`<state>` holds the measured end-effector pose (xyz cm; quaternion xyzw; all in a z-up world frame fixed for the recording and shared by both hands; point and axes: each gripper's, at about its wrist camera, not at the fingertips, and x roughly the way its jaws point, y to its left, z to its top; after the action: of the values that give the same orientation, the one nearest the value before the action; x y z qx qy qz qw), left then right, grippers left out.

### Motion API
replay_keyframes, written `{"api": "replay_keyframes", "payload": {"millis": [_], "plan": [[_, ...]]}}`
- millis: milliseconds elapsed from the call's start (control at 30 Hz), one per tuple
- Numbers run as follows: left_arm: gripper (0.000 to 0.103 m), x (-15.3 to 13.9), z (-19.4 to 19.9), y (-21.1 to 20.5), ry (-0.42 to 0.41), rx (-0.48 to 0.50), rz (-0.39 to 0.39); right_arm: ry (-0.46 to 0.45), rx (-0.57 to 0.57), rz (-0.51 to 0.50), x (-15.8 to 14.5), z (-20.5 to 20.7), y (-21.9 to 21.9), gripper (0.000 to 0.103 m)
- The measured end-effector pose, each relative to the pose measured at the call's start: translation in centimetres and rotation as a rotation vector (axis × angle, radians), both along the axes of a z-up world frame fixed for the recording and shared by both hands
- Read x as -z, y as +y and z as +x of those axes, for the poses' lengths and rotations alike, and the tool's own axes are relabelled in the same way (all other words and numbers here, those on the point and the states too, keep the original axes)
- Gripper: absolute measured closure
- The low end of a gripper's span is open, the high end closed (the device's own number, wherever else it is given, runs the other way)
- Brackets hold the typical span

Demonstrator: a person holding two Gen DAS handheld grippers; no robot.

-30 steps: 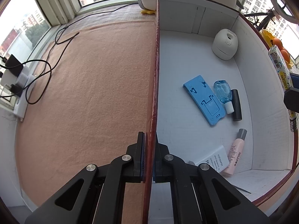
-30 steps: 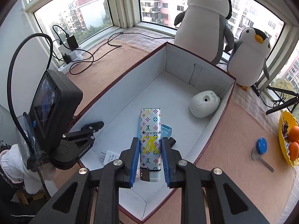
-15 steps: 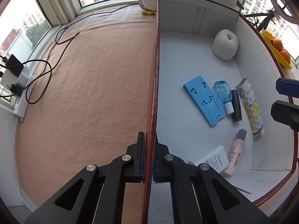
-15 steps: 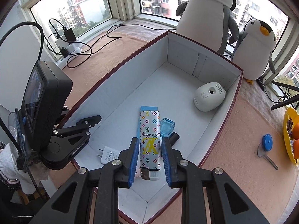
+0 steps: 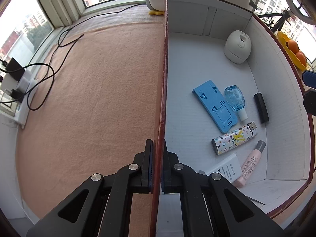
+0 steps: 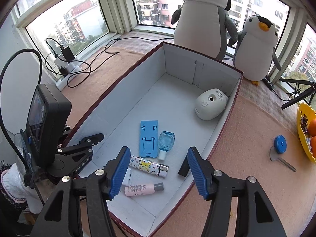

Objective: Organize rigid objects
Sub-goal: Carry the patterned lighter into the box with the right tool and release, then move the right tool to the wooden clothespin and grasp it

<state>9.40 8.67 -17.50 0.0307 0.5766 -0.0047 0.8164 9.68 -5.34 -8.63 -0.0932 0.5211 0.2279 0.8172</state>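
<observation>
A white box with a dark red rim (image 6: 205, 53) (image 5: 276, 63) stands on the peach cloth. My left gripper (image 5: 158, 165) is shut on the box's left wall (image 5: 161, 102). My right gripper (image 6: 158, 169) hovers above the box's near end, its jaws opening with nothing between them. Below it on the box floor lies the patterned lighter (image 6: 149, 165) (image 5: 235, 138), free of the pads. Around it lie a blue phone stand (image 6: 149, 138) (image 5: 214, 103), a clear blue bottle (image 6: 165, 144), a black stick (image 5: 261, 107), a pink tube (image 6: 143, 189) and a white charger (image 5: 225, 168). A white rounded device (image 6: 210, 104) sits at the far end.
Two plush penguins (image 6: 203, 17) stand behind the box. A blue-capped tool (image 6: 280, 148) lies on the cloth to the right, beside a yellow bowl of oranges (image 6: 307, 132). A power strip with cables (image 6: 67, 71) lies by the left window.
My right gripper's jaws spread apart and let go of the patterned lighter, which dropped onto the box floor and now lies crosswise. The left gripper kept still on the wall.
</observation>
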Motion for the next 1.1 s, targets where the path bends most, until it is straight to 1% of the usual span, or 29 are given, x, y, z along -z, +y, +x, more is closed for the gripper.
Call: {"api": "replay_keyframes", "payload": {"millis": [133,233,333,400,500,567,667,800,833,900,933,1000,1100], "plan": [[0.098,0.1,0.0,0.0,0.002,0.0,0.003,-0.017,0.053,0.066,-1.3,0.2,-2.5,0.047],[0.098,0.1,0.0,0.0,0.004,0.0,0.003,-0.045,0.109,0.098,-2.2,0.3,-5.3,0.046],[0.098,0.2,0.0,0.0,0.009,0.001,0.003,-0.056,0.152,0.103,-2.5,0.2,-8.3,0.044],[0.098,0.2,0.1,0.0,0.014,0.005,0.005,-0.049,0.171,0.101,-2.3,0.2,-10.1,0.04],[0.098,0.2,0.1,0.0,0.019,0.007,0.007,-0.016,0.188,0.075,-1.2,-0.1,-12.5,0.039],[0.098,0.2,0.2,0.0,0.021,0.007,0.008,0.006,0.183,0.035,-0.1,-0.6,-13.5,0.039],[0.098,0.2,0.3,-0.1,0.024,0.008,0.009,0.037,0.17,-0.028,1.8,-1.5,-14.6,0.039],[0.098,0.2,0.4,-0.1,0.029,0.012,0.012,0.087,0.153,-0.065,4.3,-2.2,-15.3,0.04],[0.098,0.2,0.3,-0.1,0.029,0.013,0.014,0.095,0.144,-0.079,4.8,-2.4,-15.3,0.04],[0.098,0.2,0.3,-0.2,0.029,0.015,0.017,0.107,0.126,-0.111,5.8,-2.5,-15.1,0.047],[0.098,0.2,0.3,-0.2,0.03,0.017,0.018,0.112,0.121,-0.121,6.2,-2.5,-15.0,0.048],[0.098,0.2,0.3,-0.2,0.034,0.02,0.02,0.128,0.117,-0.123,6.8,-2.4,-14.9,0.052],[0.098,0.2,0.4,-0.2,0.038,0.021,0.018,0.143,0.104,-0.126,7.4,-2.2,-14.5,0.054]]}}
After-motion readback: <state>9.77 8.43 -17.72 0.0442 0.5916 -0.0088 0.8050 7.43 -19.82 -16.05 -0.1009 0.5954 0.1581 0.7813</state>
